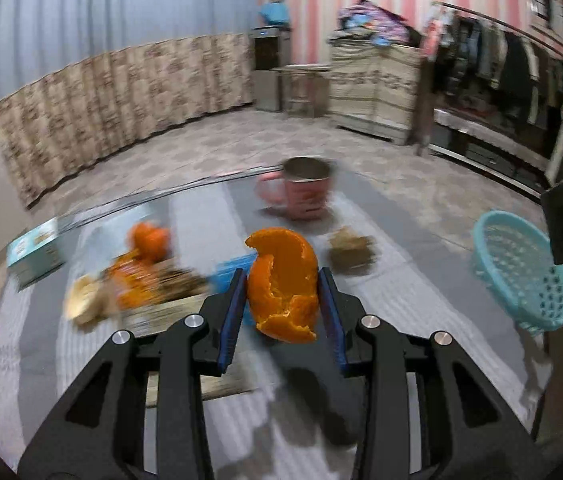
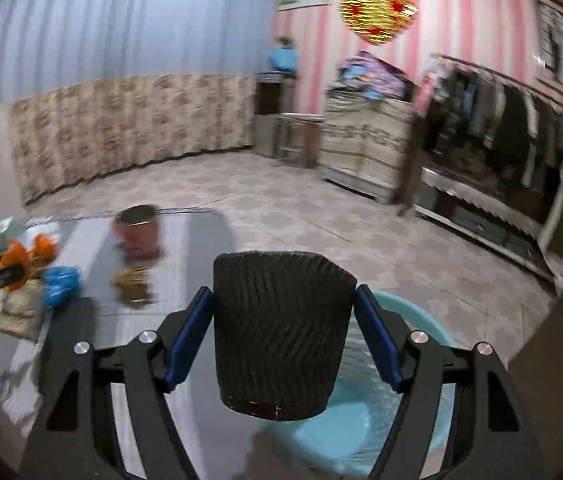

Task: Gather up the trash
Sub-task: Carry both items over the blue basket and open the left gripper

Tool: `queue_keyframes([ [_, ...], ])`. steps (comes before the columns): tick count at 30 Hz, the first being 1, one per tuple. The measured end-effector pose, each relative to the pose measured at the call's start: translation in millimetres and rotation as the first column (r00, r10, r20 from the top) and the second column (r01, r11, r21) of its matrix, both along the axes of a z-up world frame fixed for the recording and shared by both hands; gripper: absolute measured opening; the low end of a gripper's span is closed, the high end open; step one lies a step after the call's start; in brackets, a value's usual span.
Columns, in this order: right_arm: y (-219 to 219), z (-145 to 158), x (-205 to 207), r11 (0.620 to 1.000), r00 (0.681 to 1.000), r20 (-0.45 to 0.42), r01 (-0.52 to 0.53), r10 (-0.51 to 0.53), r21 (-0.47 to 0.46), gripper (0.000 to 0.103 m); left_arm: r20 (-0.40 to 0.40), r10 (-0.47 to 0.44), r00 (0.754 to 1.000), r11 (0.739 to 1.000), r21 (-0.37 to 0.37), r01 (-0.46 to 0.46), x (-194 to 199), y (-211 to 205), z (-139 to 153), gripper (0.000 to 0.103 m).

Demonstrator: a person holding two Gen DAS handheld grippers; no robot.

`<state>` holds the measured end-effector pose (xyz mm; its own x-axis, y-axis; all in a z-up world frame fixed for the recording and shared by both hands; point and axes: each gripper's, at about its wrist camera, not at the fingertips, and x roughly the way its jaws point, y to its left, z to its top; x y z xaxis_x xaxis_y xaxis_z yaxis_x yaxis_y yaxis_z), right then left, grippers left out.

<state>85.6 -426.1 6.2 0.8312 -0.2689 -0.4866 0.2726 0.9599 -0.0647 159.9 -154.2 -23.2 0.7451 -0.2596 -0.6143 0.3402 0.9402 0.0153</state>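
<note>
Left wrist: left fingers [image 1: 282, 288] pinch orange peel [image 1: 283, 280] | right fingers [image 2: 284, 330] clamp black cup [image 2: 281, 332]

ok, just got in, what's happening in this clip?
A person with two handheld grippers is clearing trash off a table. The left gripper is shut on a piece of orange peel. The right gripper clamps a black ribbed cup above the light blue plastic basket. A pink mug, a blue wad and more scraps remain on the table.
</note>
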Motion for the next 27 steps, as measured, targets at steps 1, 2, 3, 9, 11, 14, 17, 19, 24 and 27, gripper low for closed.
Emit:
queue_keyframes([
  [1, -14, -3, -2, 0.999, 1.000, 0.005, 0.026, -0.026, 0.021, 0.072, 0.003, -0.027, 1.000, 1.000, 0.004, 0.027, -2, -17, 1, 0.035],
  [2, -31, -7, -4, 0.998, 0.998, 0.006, 0.055, -0.055, 0.044, 0.072, 0.008, -0.047, 0.999, 0.999, 0.007, 0.047, -4, -30, 2, 0.035],
  [3, -43, -11, -4, 0.995, 0.997, 0.004, 0.074, -0.074, 0.060, 0.072, 0.017, -0.072, 0.997, 0.997, 0.012, 0.072, -6, -48, 2, 0.035],
  [9, -90, -32, -1, 0.980, 0.980, -0.049, 0.195, -0.192, 0.044, 0.072, 0.006, -0.199, 0.980, 0.980, -0.007, 0.199, -12, -140, -4, 0.035],
  [11, -105, -36, -4, 0.971, 0.975, -0.049, 0.221, -0.217, 0.088, 0.072, -0.001, -0.235, 0.972, 0.972, -0.007, 0.235, -13, -166, -8, 0.035],
  [14, -123, -41, -9, 0.959, 0.966, -0.048, 0.259, -0.255, 0.110, 0.072, -0.016, -0.291, 0.956, 0.957, -0.018, 0.291, -17, -205, -17, 0.035],
  [17, -136, -44, -10, 0.950, 0.957, -0.057, 0.290, -0.285, 0.120, 0.071, -0.023, -0.332, 0.943, 0.943, -0.016, 0.331, -20, -236, -26, 0.036],
  [19, -144, -43, -12, 0.942, 0.951, -0.055, 0.308, -0.303, 0.133, 0.071, -0.030, -0.356, 0.934, 0.935, -0.005, 0.356, -20, -252, -32, 0.038],
  [24, -160, -45, -21, 0.920, 0.938, -0.049, 0.346, -0.343, 0.184, 0.071, -0.026, -0.393, 0.919, 0.919, 0.028, 0.394, -20, -275, -38, 0.058],
  [27, -159, -45, -21, 0.920, 0.939, -0.043, 0.343, -0.342, 0.191, 0.072, 0.011, -0.386, 0.922, 0.922, 0.015, 0.386, -19, -271, -32, 0.079],
])
